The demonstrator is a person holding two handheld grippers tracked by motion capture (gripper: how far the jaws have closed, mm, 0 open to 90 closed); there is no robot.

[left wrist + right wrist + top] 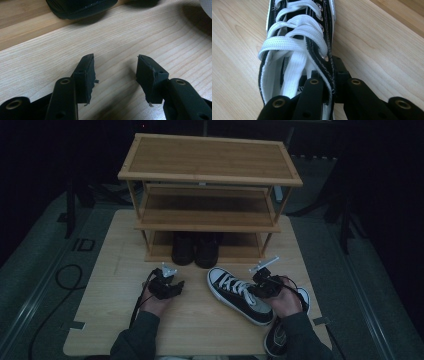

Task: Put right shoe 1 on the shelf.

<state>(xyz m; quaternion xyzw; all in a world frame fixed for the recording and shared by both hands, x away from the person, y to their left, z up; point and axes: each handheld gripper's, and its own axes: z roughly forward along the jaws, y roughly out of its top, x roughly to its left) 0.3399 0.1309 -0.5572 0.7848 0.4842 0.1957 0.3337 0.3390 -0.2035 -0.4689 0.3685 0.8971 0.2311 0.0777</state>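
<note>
The black canvas sneaker with white laces and a white rubber toe cap (240, 295) lies on the pale wooden table (200, 320) with its toe toward the rack and its heel end at the right claw (263, 282), which is clenched on the shoe's collar wall: in the right gripper view one jaw sits inside the opening beside the white lace (294, 62) and the other outside against the black canvas, a pinch on the upper's edge that would, I judge, let the shoe be lifted and steered by the heel. Just behind that claw, toward the person, a second matching sneaker (280, 335) rests at the table's near edge, partly under the forearm. Across from the gripped shoe, the left claw (167, 285) hovers low over bare wood with its jaws apart and nothing between them, probably kept free to steady or take the other shoe. Ahead of both claws stands a three-tier bamboo shoe rack (210, 175); a pair of dark shoes (195, 250) already fills the middle of its bottom shelf, so the upper shelves look like the likelier place for the sneakers.
</note>
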